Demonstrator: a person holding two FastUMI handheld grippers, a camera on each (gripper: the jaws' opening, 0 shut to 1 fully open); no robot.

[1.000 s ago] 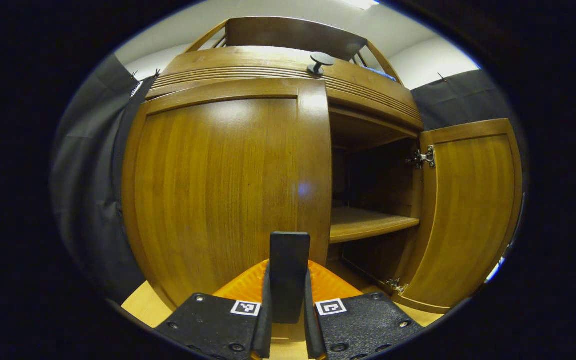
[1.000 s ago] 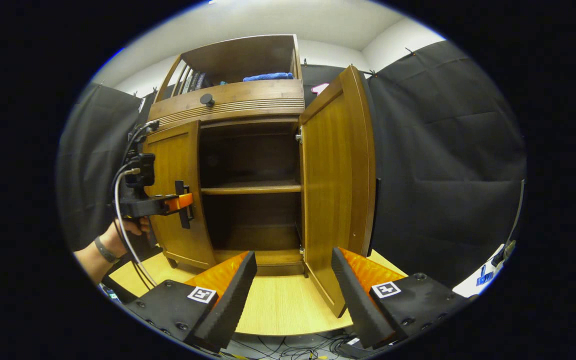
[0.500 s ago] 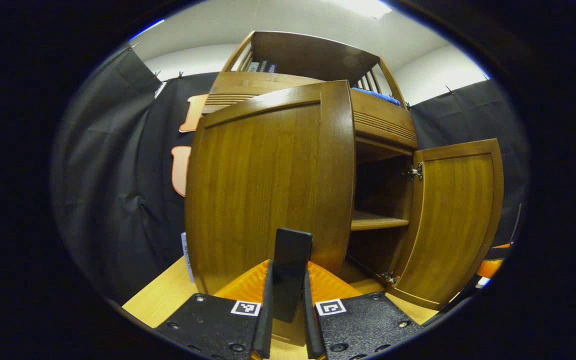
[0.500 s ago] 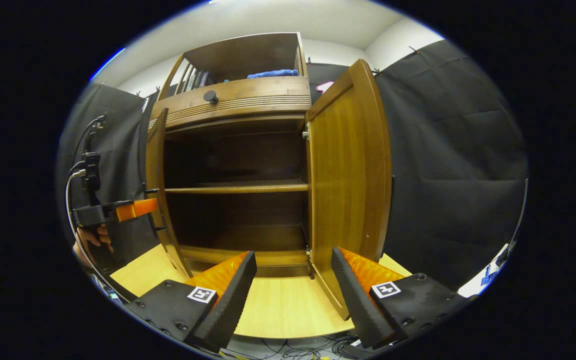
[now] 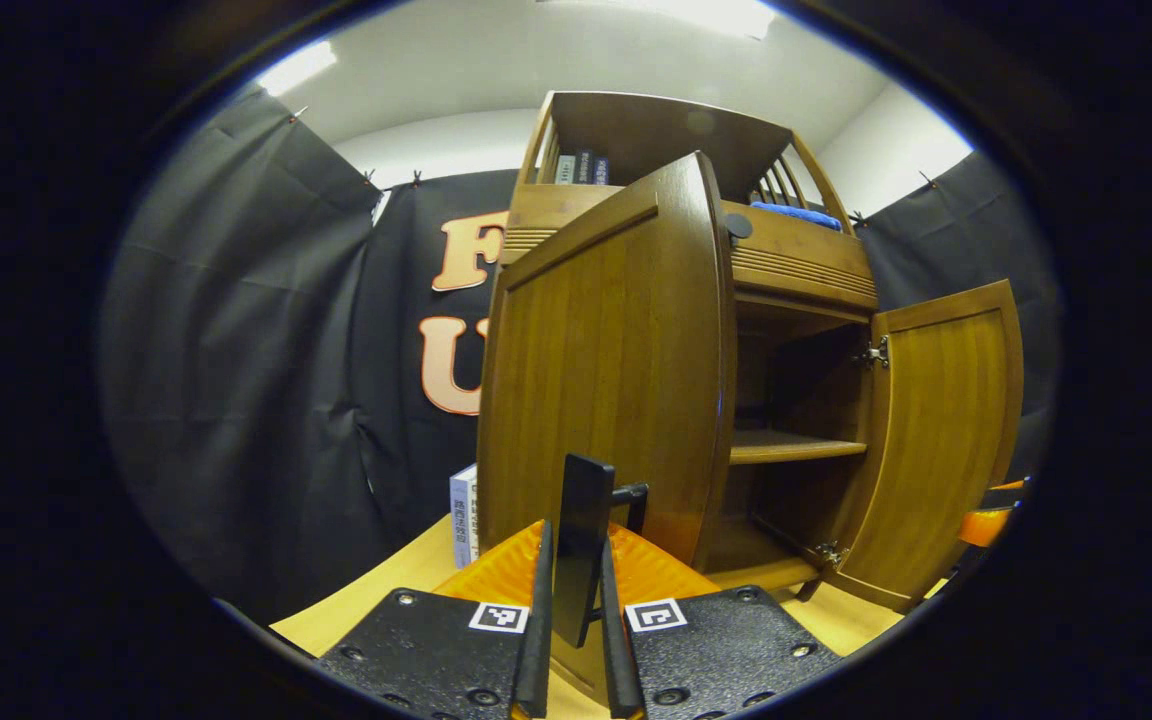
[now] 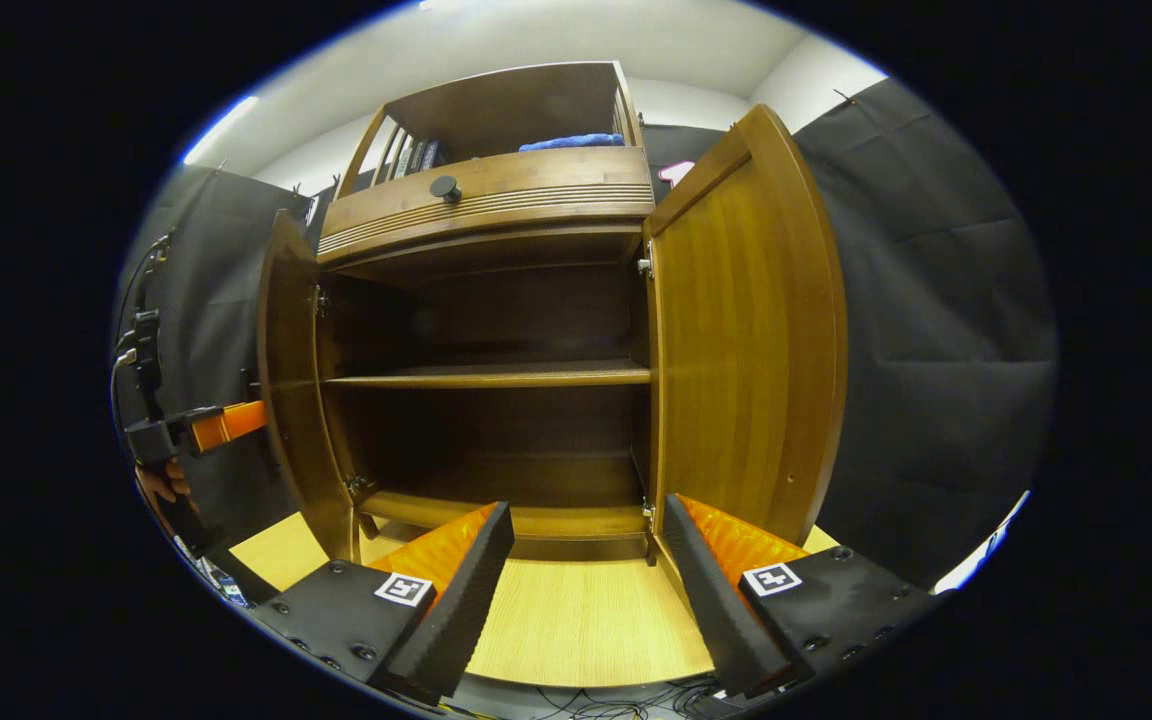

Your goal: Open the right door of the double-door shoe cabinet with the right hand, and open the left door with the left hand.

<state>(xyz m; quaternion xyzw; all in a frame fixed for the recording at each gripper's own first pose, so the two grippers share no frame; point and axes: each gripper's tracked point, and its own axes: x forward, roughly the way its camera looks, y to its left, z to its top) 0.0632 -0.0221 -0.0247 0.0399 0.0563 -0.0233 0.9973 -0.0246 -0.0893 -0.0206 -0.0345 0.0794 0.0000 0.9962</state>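
Shoe cabinet (image 6: 496,215): double-door wooden unit standing on a pale wooden surface (image 6: 576,620), at the centre of the right gripper view. Both doors stand swung out, so the task reads as all but complete.

Left hand-held gripper (image 6: 236,422): at 9 o'clock in the right gripper view, outside the left door, a hand (image 6: 164,485) below it. In its own view the fingers (image 5: 540,620) are pressed onto the door handle (image 5: 584,545), a dark flat bar at 6 o'clock. This pinch is judged to be what keeps the door at its present angle.

Left door (image 6: 291,380): seen nearly edge-on at 9 o'clock of the opening, hinged at the cabinet's left wall. In the left gripper view its outer face (image 5: 606,370) sits just ahead of the fingers, since the camera swings with it.

Interior: one shelf (image 6: 486,377) across the middle at 12 o'clock of the right fingers; nothing is visible on it or on the floor below. A drawer front with a dark knob (image 6: 445,187) sits above the opening, and a blue cloth (image 6: 571,142) lies in the open top compartment.

Right door (image 6: 746,350): open at 3 o'clock, inner face toward the camera, held by nothing; it appears to rest at its hinge's limit.

Right hand-held gripper (image 6: 586,570): fingers spread wide at 6 o'clock, clear of the cabinet and touching nothing, presumably since its door needs no more handling.

Remaining step, as judged: release the left handle.
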